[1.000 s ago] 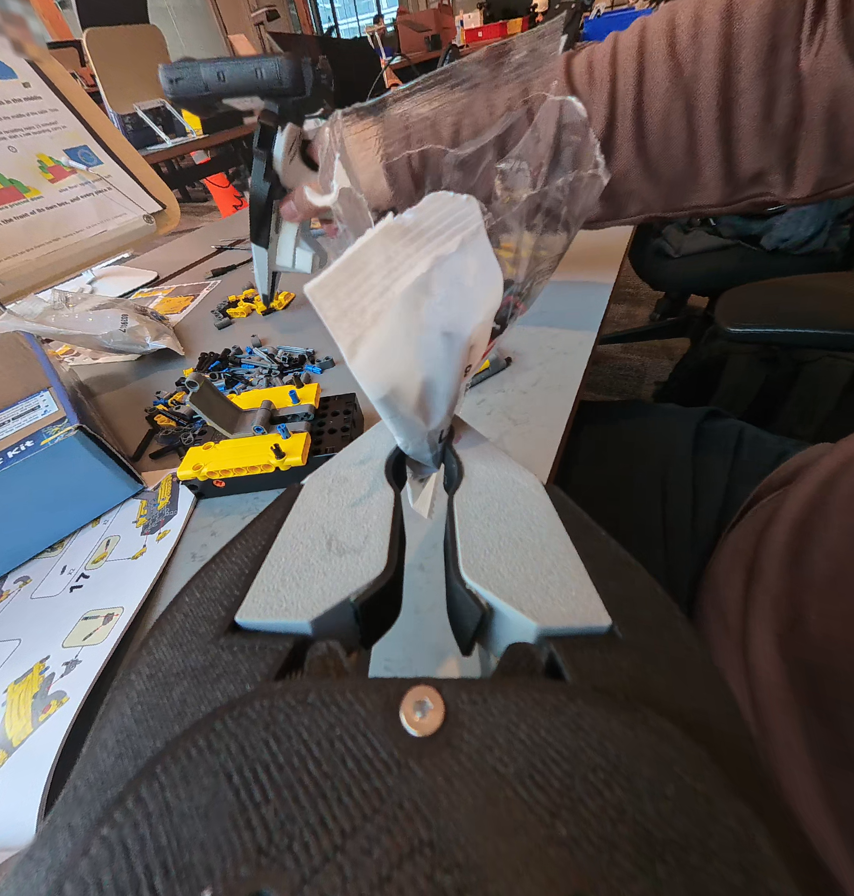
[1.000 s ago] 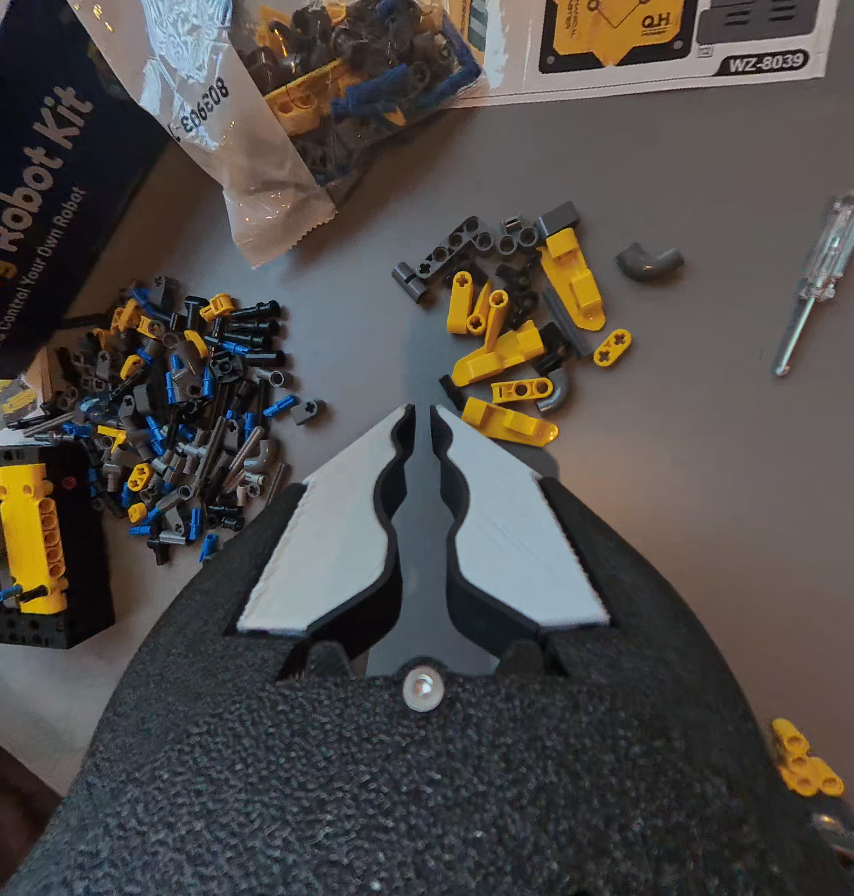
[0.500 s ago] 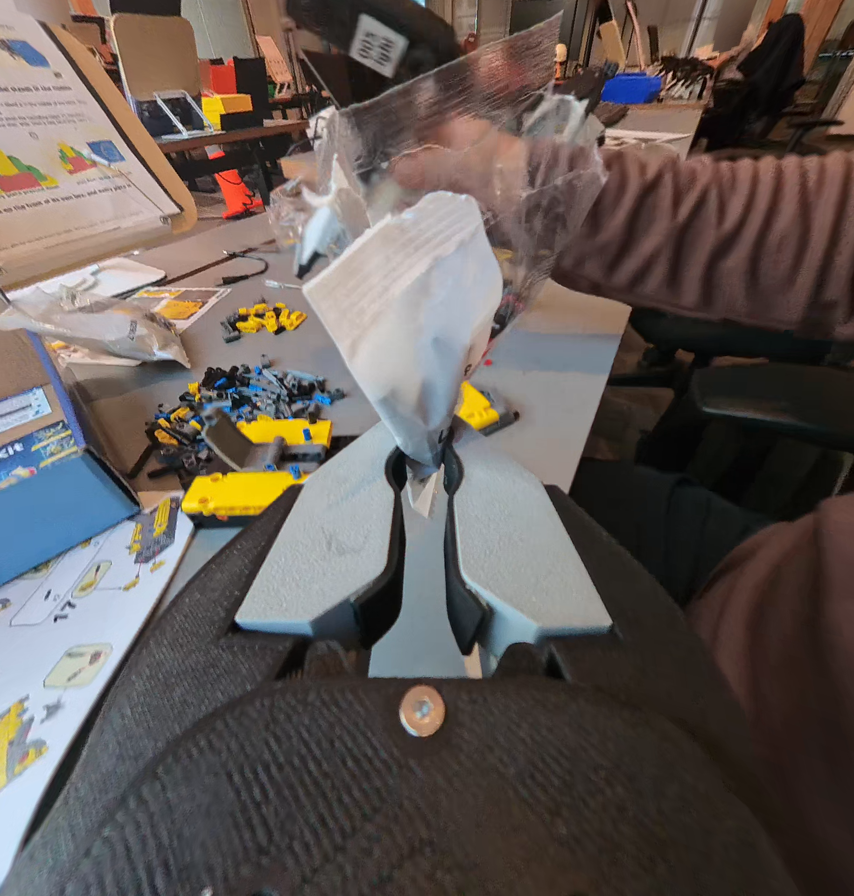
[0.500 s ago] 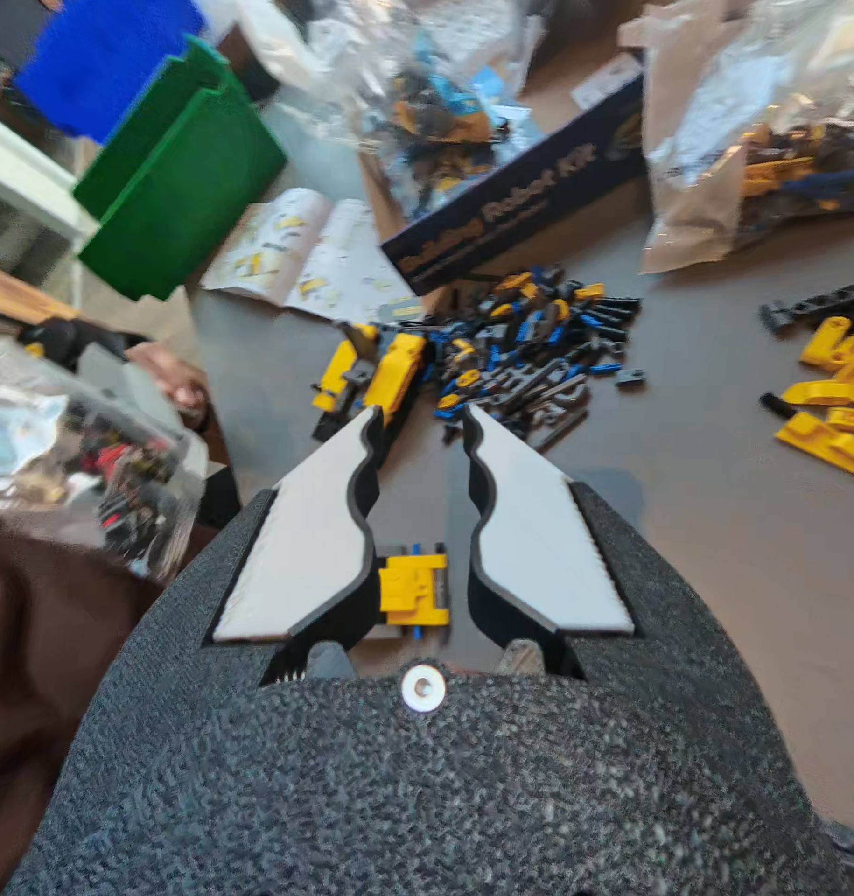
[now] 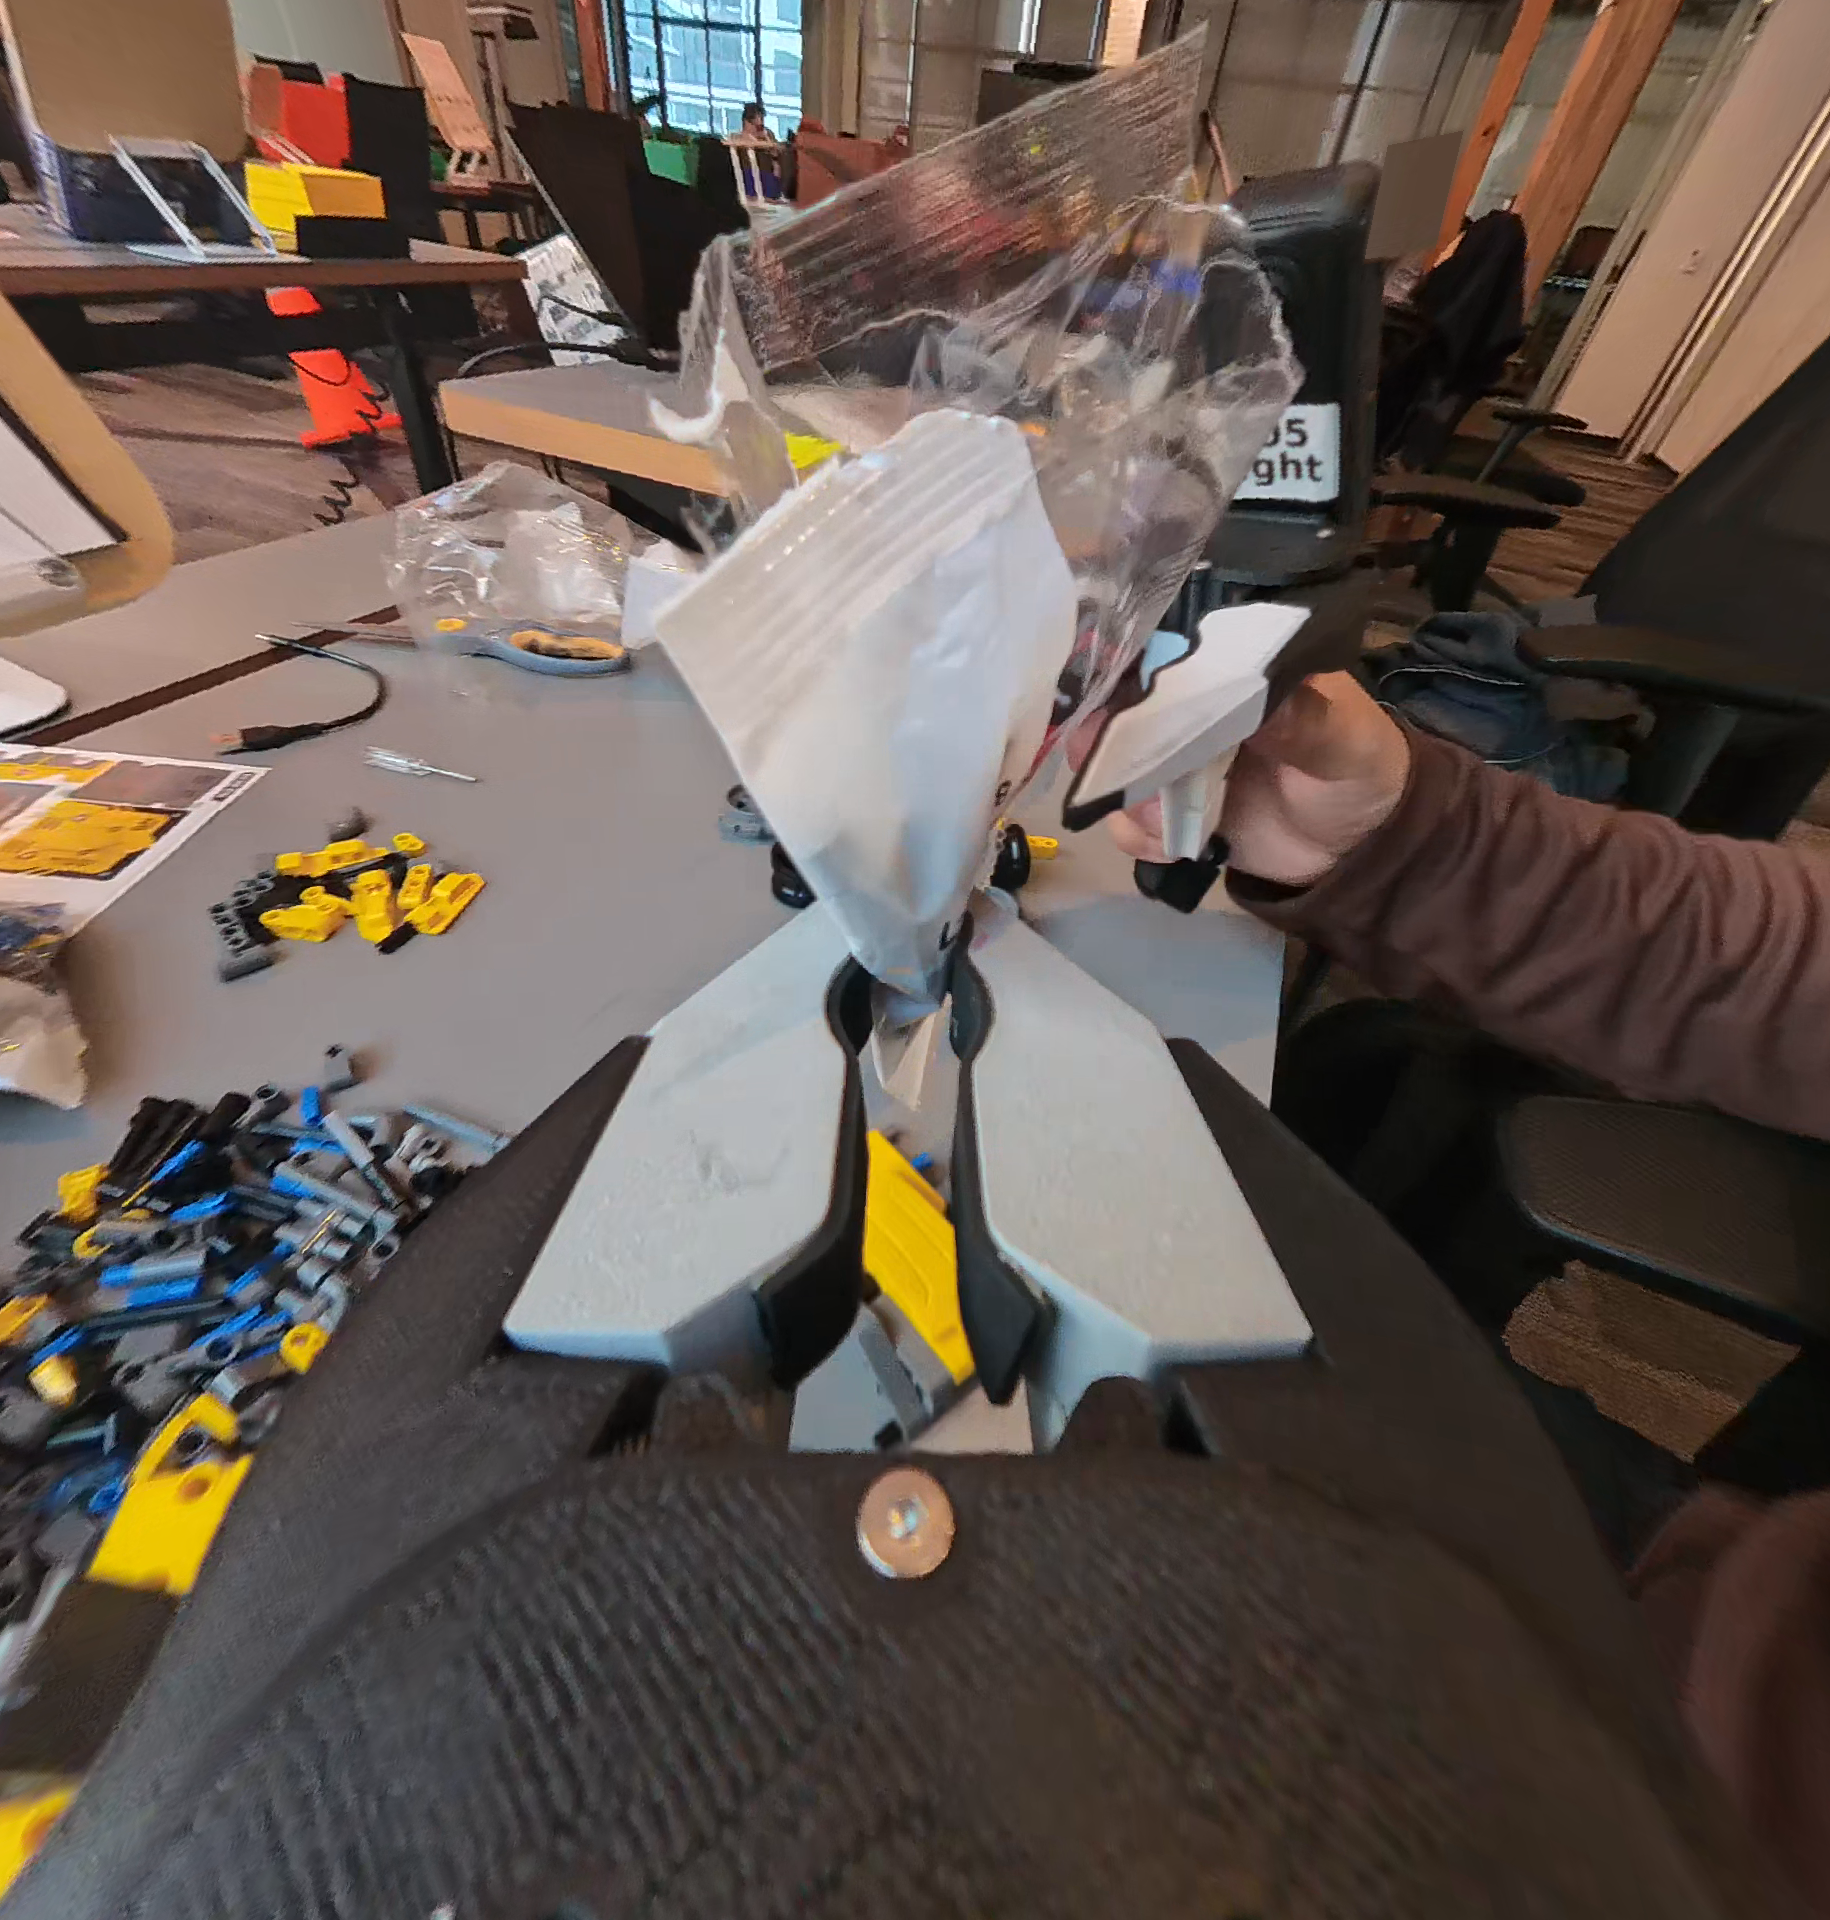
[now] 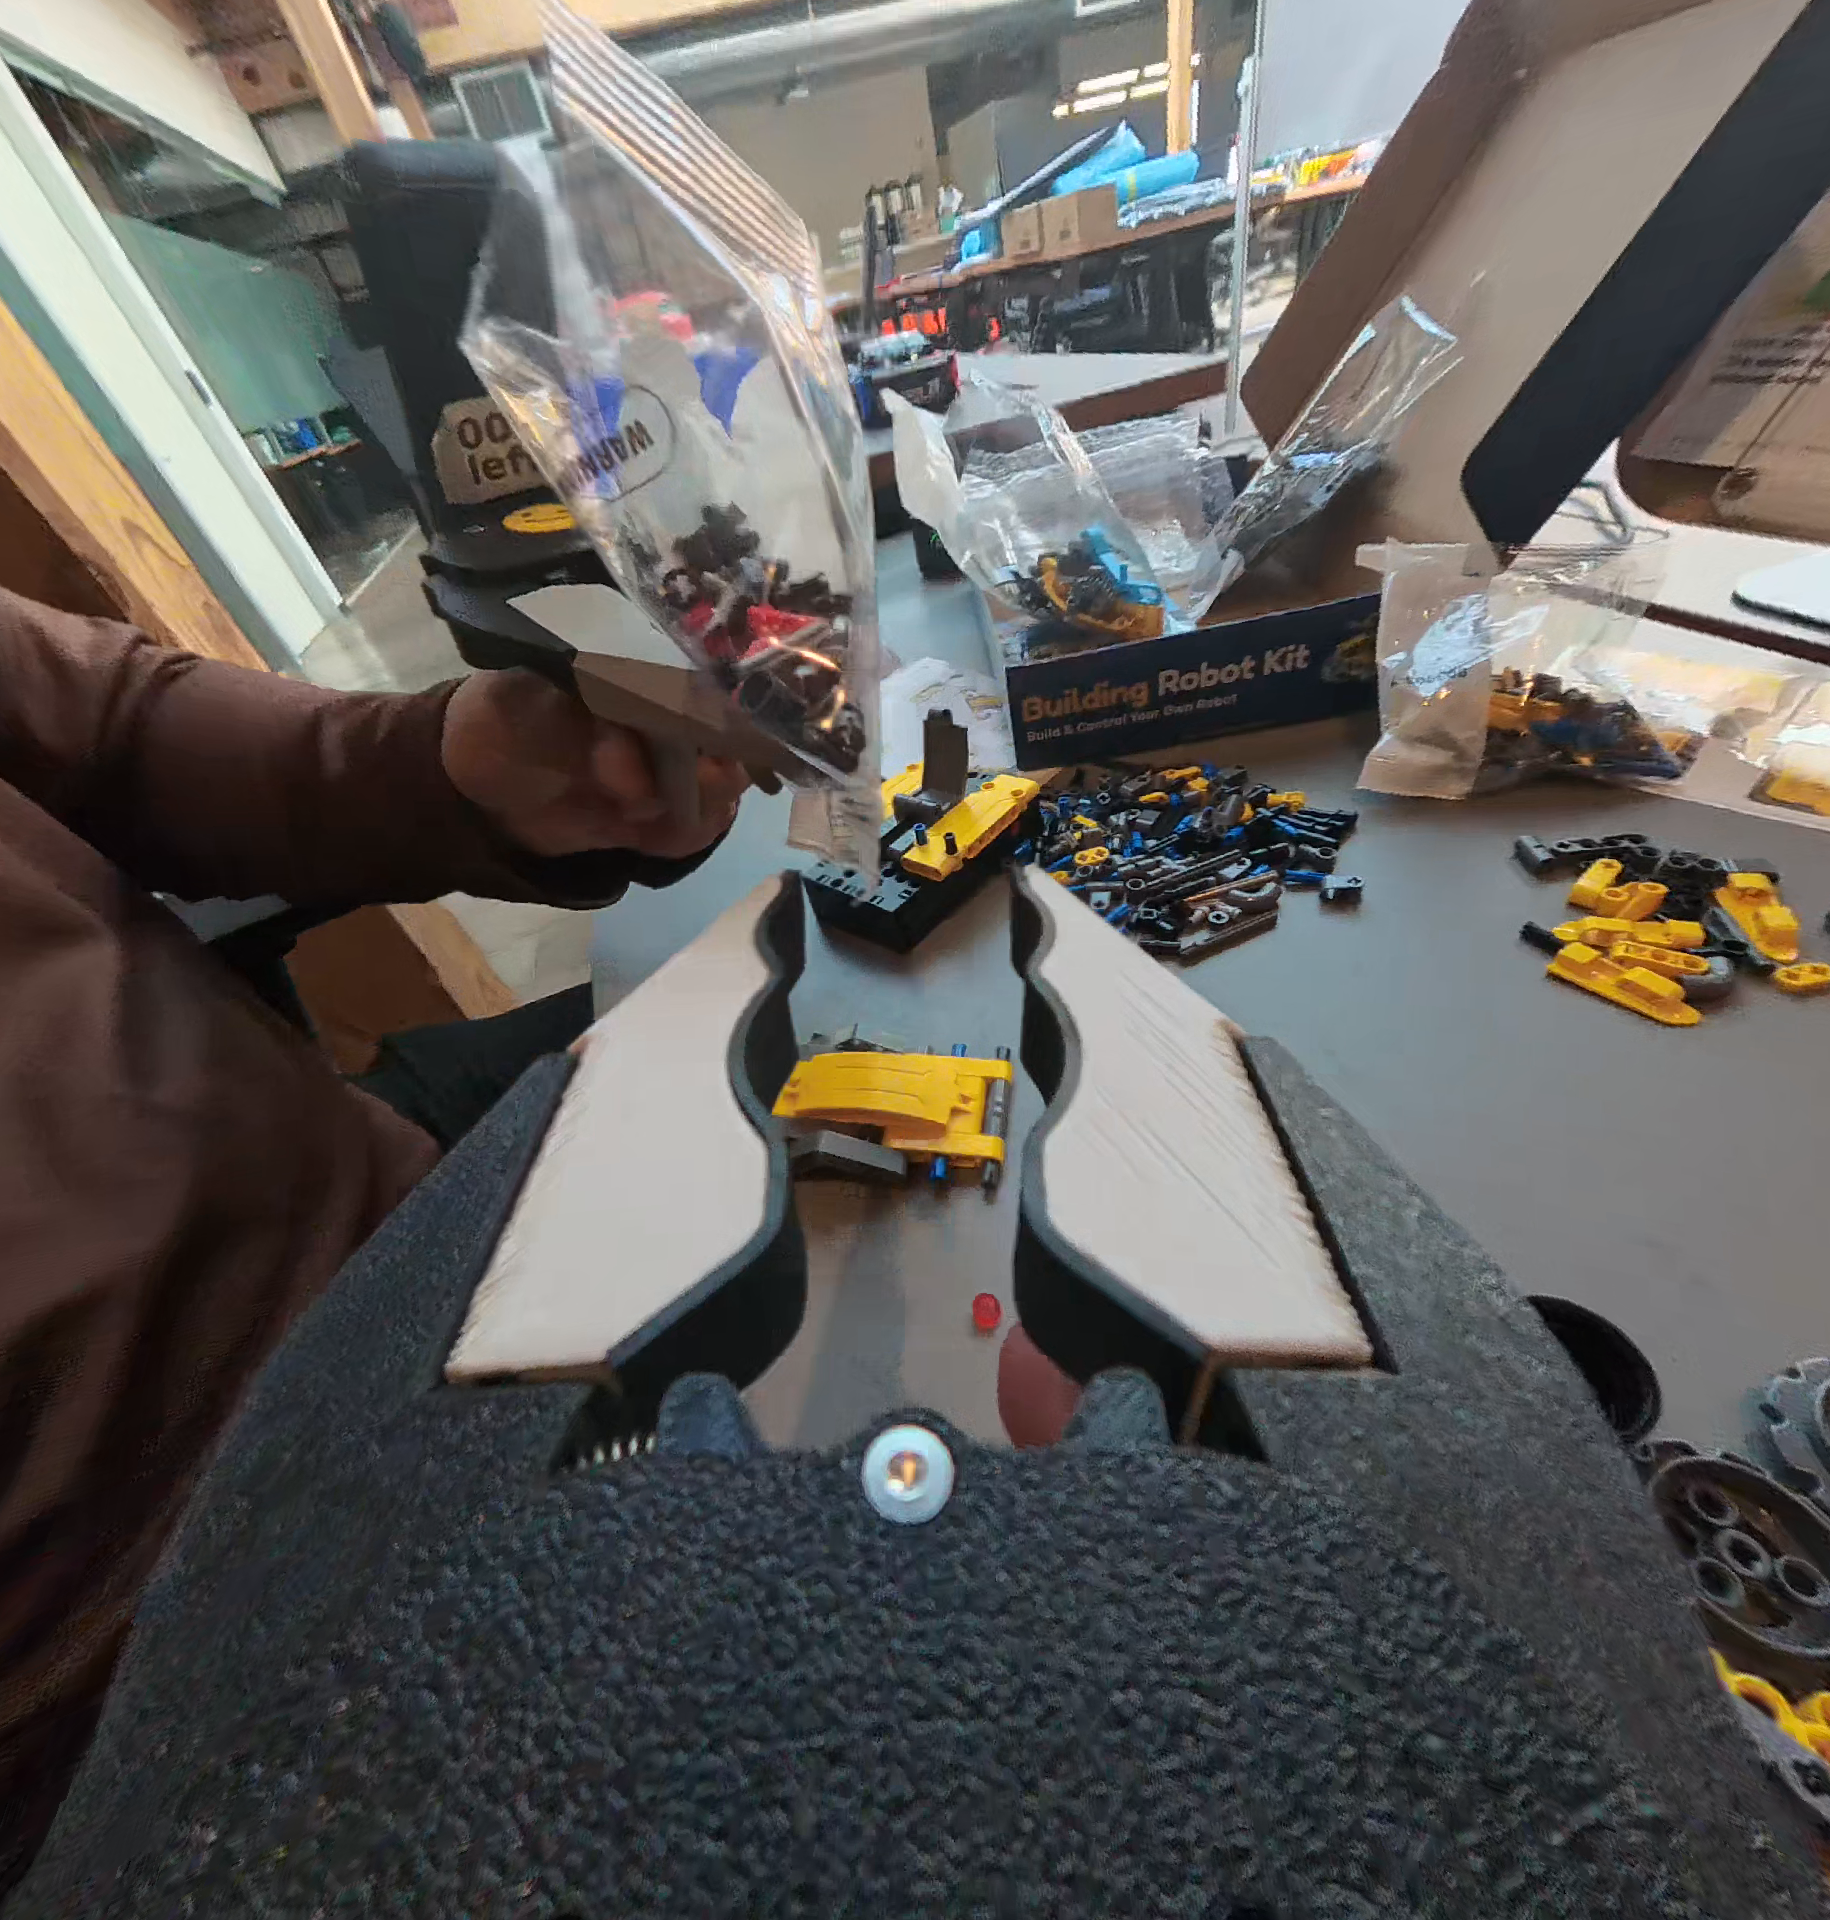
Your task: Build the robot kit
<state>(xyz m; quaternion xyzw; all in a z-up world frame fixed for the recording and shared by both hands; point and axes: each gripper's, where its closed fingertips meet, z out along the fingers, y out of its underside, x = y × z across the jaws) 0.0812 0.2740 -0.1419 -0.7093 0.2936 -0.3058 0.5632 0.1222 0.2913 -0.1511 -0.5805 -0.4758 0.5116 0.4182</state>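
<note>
My left gripper (image 5: 906, 982) is shut on the bottom corner of a clear plastic bag (image 5: 869, 707) with a white panel and holds it up above the grey table (image 5: 599, 831). The bag (image 6: 703, 468) holds small black and red parts low down. My right gripper (image 6: 906, 894) is open and empty. Its tips are just below and right of the bag's pinched corner, apart from it. In the left wrist view it (image 5: 1108, 727) shows at the bag's right side, held by a hand. A yellow assembly (image 6: 890, 1101) lies on the table between its fingers.
A black base with yellow beams (image 6: 932, 831), a pile of small blue and black parts (image 6: 1191, 842) and loose yellow parts (image 6: 1669, 935) lie on the table. A dark blue box (image 6: 1181, 686) and more part bags (image 6: 1513, 665) stand behind. Black wheels (image 6: 1763, 1558) lie at the near right. One gripper's finger ends stand about 6 cm off the other's.
My right gripper has swung up from looking down at the table to face the bag, and its jaws have opened wide. My left gripper has kept its hold and turned right.
</note>
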